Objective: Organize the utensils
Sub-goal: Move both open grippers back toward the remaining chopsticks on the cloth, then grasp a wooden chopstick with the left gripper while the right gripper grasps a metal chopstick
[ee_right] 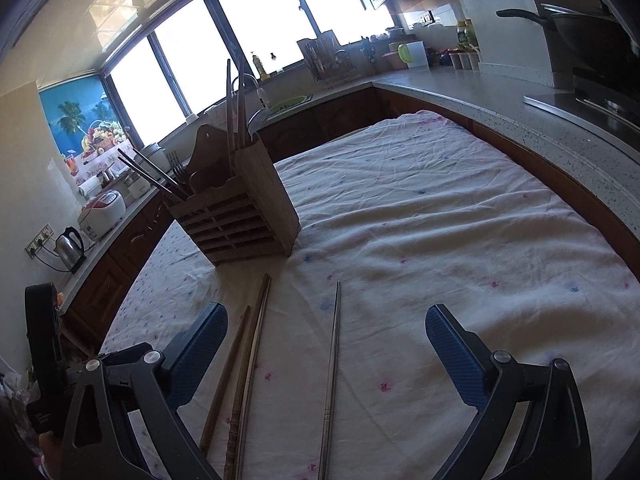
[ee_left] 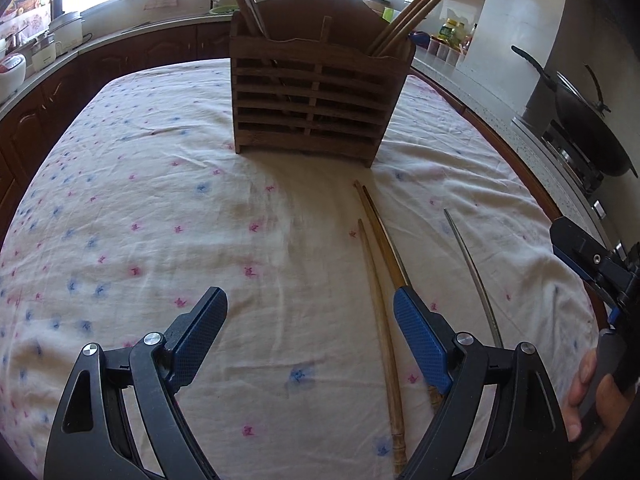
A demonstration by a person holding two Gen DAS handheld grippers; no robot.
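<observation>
Nearest us, our left gripper (ee_left: 308,336) hangs spread wide and empty over the flowered tablecloth (ee_left: 160,208), its right finger just above a wooden chopstick (ee_left: 382,312). Our right gripper (ee_right: 326,340) is likewise wide apart, holding nothing, with the metal chopstick (ee_right: 333,360) lying on the cloth between its fingers. Two wooden chopsticks (ee_right: 244,360) lie just left of it, near the table's front edge. Farther back, mid-table, stands the slatted wooden utensil holder (ee_left: 316,108), chopsticks leaning in both compartments.
</observation>
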